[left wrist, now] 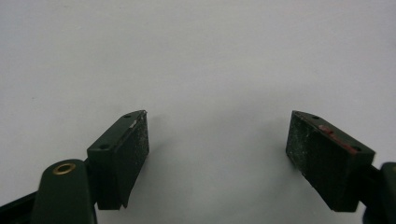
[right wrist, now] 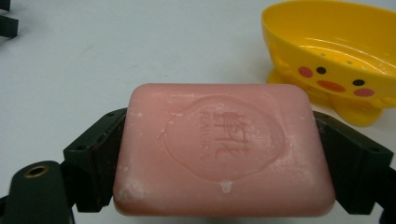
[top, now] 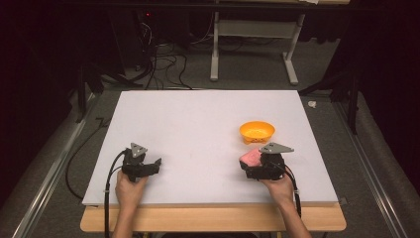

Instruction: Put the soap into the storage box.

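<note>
A pink bar of soap (right wrist: 222, 149) with an embossed stamp sits flat between the jaws of my right gripper (right wrist: 219, 158), which is shut on its two short ends. In the high view the soap (top: 250, 158) shows at the right gripper (top: 253, 163), just near of a yellow duck-faced soap dish (top: 257, 131). The dish (right wrist: 336, 60) stands close ahead and to the right of the soap, empty. My left gripper (left wrist: 217, 149) is open over bare white board, nothing between its pads; in the high view the left gripper (top: 154, 163) rests at the front left.
A white board (top: 198, 129) covers the table, its wooden front edge (top: 213, 218) just behind the hands. Cables (top: 106, 188) trail off the left side. Beyond the board stand a white frame's legs (top: 214, 54) and floor cables.
</note>
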### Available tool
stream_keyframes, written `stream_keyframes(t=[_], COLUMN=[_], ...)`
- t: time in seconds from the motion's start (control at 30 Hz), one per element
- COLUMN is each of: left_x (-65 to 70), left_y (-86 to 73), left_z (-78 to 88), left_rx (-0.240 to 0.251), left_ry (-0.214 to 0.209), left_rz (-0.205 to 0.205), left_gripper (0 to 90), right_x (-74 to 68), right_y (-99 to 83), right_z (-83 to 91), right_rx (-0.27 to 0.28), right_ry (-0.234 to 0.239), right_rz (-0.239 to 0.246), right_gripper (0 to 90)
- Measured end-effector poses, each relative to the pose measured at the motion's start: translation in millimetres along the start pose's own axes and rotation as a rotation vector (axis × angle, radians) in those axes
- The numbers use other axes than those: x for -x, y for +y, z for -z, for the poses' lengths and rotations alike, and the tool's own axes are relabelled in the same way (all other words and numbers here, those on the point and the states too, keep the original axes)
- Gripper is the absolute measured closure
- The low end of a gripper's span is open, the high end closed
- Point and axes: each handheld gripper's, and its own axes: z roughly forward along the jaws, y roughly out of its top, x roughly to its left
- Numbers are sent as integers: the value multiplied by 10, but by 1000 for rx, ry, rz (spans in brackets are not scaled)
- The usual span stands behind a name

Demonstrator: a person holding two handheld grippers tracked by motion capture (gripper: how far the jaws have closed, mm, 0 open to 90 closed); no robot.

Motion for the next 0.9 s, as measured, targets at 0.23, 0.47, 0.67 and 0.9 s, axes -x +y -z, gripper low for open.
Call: stream_keyframes(t=[0.23,0.47,0.67,0.9], left_x=[0,1,1,0], left_y=[0,0,0,0], left_z=[1,1,0,0], left_rx=[0,0,0,0], left_ry=[-1,0,0,0], left_rz=[-1,0,0,0], left_gripper=[218,217,217,217], right_x=[36,75,124,174], right_y=[-28,-42,-44,-36], right_z=[34,77,130,167], right_rx=[-2,7,10,17], right_ry=[-9,-20,-31,-40], right_rz=[-8,-20,-32,-40], right_gripper=[137,137,137,137])
